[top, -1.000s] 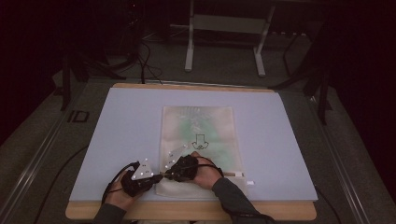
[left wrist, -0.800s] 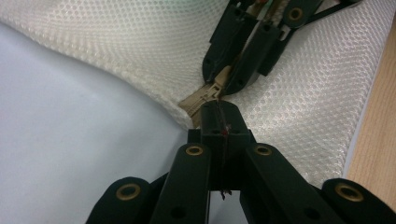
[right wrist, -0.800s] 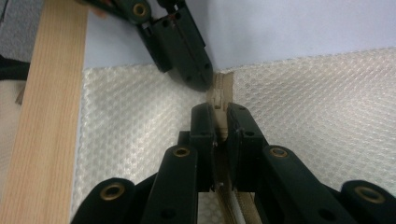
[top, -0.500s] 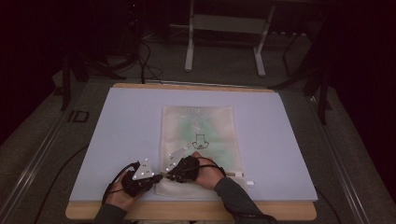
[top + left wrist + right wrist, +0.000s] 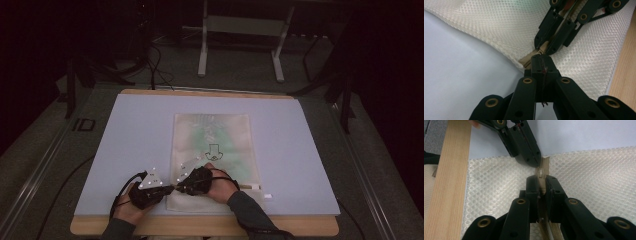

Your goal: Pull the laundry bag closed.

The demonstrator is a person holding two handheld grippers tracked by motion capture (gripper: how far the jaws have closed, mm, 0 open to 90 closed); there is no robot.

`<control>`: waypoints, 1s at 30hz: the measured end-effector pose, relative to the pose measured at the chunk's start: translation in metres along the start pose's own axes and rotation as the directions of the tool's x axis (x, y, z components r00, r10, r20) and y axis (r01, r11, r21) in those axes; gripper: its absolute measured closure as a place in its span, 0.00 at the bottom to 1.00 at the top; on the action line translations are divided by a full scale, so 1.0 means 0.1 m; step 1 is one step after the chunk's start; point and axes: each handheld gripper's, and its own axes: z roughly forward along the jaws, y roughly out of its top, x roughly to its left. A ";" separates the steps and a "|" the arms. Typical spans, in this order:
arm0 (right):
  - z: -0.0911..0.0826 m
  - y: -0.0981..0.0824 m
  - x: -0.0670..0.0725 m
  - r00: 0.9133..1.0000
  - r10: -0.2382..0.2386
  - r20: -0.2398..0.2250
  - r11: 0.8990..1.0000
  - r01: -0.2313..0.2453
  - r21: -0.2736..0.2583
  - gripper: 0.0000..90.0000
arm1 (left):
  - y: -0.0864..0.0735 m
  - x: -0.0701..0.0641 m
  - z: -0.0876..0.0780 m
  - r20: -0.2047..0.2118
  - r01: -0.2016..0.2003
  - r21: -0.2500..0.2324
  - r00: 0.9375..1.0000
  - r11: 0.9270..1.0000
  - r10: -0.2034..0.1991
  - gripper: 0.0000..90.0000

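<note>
A white mesh bag [image 5: 215,142] with a green content and a black arrow print lies flat on the pale mat [image 5: 125,145]. Its beige zipper [image 5: 545,163] runs along the near edge. My left gripper [image 5: 169,189] [image 5: 541,59] is shut on the zipper's end tape at the bag's near left corner. My right gripper [image 5: 180,187] [image 5: 541,181] meets it tip to tip and is shut on the zipper slider [image 5: 540,173]. In the left gripper view the right gripper [image 5: 549,48] straddles the beige tape. In the right gripper view the left gripper [image 5: 534,162] sits just beyond the slider.
The wooden table edge [image 5: 200,226] [image 5: 449,175] runs right behind both hands. A small white tag [image 5: 268,196] lies by the bag's near right corner. A metal stand [image 5: 240,30] and cables [image 5: 155,65] are on the floor beyond the table.
The right gripper has edged slightly left along the zipper toward the left gripper. The left gripper and the bag have stayed in place.
</note>
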 end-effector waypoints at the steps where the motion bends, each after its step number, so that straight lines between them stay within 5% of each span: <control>1: 0.00 0.00 0.00 1.000 0.000 0.000 1.000 0.000 0.000 0.91 | 0.00 0.00 0.00 -0.007 0.001 -0.005 1.000 1.000 -0.001 0.99; 7: 0.00 0.00 0.00 1.000 -0.002 -0.002 1.000 0.002 -0.001 0.91 | 0.01 0.03 -0.02 -0.050 0.026 -0.028 0.998 0.999 -0.028 0.99; 18: 0.01 0.00 -0.01 1.000 0.009 -0.005 1.000 -0.009 -0.008 0.91 | 0.05 0.03 0.03 -0.049 0.040 -0.045 0.998 0.998 -0.042 0.99; 24: 0.03 0.02 0.00 1.000 0.004 0.002 1.000 -0.004 -0.006 0.91 | 0.07 -0.02 0.10 -0.098 0.026 0.007 0.995 1.000 -0.025 1.00; 30: 0.02 0.05 0.02 1.000 -0.011 0.014 1.000 0.011 0.017 0.91 | 0.07 -0.02 0.13 -0.094 0.036 0.012 0.995 0.999 -0.035 1.00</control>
